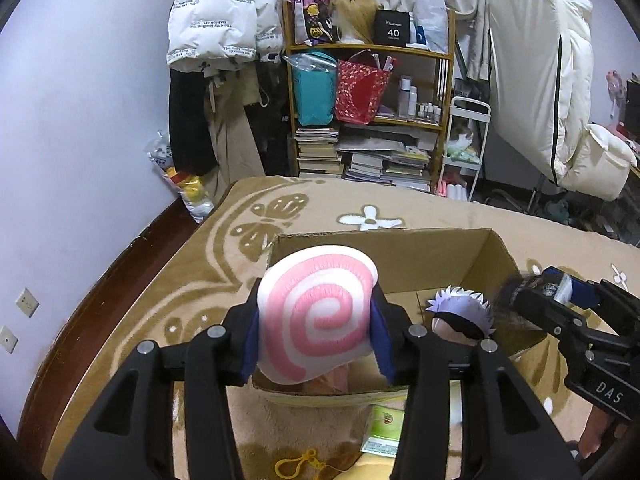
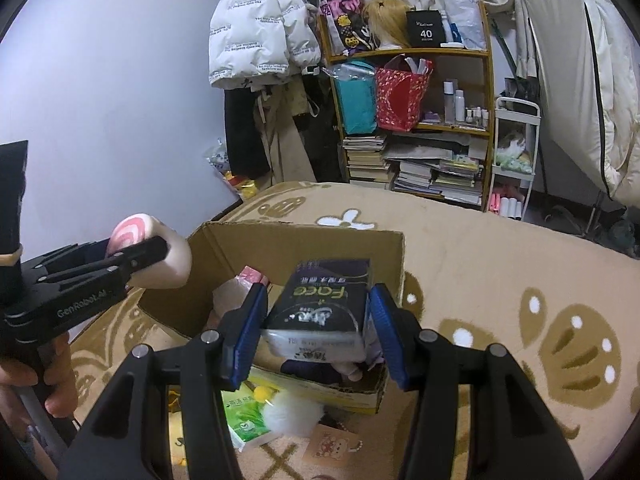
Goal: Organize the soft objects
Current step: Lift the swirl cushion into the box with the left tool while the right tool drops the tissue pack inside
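A pink-and-white spiral plush roll [image 1: 320, 280] sits between the blue pads of my left gripper [image 1: 316, 312], which is shut on it above the near left corner of an open cardboard box [image 1: 440, 252]. In the right wrist view that gripper [image 2: 132, 260] and the plush roll [image 2: 164, 256] hang beside the box's left wall. My right gripper [image 2: 318, 308] is shut on a dark tissue pack [image 2: 324, 300] over the cardboard box [image 2: 320, 244]. Inside the box lies a doll with pale purple hair [image 1: 464, 308] and something pink [image 2: 252, 276].
The box stands on a tan patterned blanket [image 2: 500, 272]. In front of it lie a green tissue pack [image 2: 244, 412], a white pompom [image 2: 292, 412] and a yellow clip [image 1: 296, 464]. A crowded wooden shelf [image 1: 368, 100] and hanging coats [image 1: 216, 20] line the back wall.
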Available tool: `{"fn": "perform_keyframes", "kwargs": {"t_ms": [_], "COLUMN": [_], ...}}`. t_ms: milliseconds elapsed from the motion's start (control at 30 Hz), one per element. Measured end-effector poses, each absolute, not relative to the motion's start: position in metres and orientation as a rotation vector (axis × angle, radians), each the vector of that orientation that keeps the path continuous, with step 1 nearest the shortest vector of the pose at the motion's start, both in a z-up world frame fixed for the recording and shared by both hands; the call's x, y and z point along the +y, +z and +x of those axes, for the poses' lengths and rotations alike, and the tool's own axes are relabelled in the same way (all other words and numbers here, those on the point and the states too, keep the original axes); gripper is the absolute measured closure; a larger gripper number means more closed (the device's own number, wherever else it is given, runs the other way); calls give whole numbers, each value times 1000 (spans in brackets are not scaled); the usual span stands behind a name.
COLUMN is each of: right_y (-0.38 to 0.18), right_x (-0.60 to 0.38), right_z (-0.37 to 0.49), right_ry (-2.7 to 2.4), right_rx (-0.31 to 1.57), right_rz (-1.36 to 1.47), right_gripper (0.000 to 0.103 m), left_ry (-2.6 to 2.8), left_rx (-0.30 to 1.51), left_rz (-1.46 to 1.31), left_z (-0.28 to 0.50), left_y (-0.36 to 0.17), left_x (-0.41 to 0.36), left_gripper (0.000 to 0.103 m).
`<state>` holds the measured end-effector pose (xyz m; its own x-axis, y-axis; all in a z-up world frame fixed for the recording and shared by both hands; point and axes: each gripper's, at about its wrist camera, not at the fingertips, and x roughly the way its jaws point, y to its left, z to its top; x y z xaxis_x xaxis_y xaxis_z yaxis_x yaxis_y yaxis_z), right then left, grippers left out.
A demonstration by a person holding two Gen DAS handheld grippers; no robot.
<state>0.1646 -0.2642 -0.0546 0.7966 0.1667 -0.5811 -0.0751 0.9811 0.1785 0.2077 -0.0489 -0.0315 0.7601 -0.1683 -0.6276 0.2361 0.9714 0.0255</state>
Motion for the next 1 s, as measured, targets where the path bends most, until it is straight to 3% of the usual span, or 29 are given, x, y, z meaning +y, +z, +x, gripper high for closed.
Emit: {"fn": "perform_keyframes", "kwargs": {"t_ms": [267,333,400,467,567,633,700,800,1000], "right_y": [-63,-63,-62,-61,-58,-57,-55,-50,-36], "right_x": [-261,-263,-265,-266,-268,-268,-271,-274,-280], "right_z": [170,169,169,168,165,162,160,153,138], "right_ry": [146,143,136,120,105,102,95,80,52], "right_rx": [656,662,663,665,664,668,676,669,673], "right_rz": [133,143,155,159,155,161,176,184,176], "right_gripper": [47,47,47,46,34,29,15,2,0], "left_ry": [-245,-242,-235,-231,-215,-167,-152,-153,-185], "left_rx": [701,720,757,769,758,740,738,759,806], "left_rz": [78,79,79,53,12,-6,-25,-39,-82], "left_z": [216,217,220,221,218,215,213,211,196], "left_y": [-40,-44,-49,-50,-46,-43,-41,-41,-32], "left_x": [-50,-49,-48,-44,-37,-30,-22,-13,4], "left_gripper": [45,35,19,12,1,1,1,0,0]}}
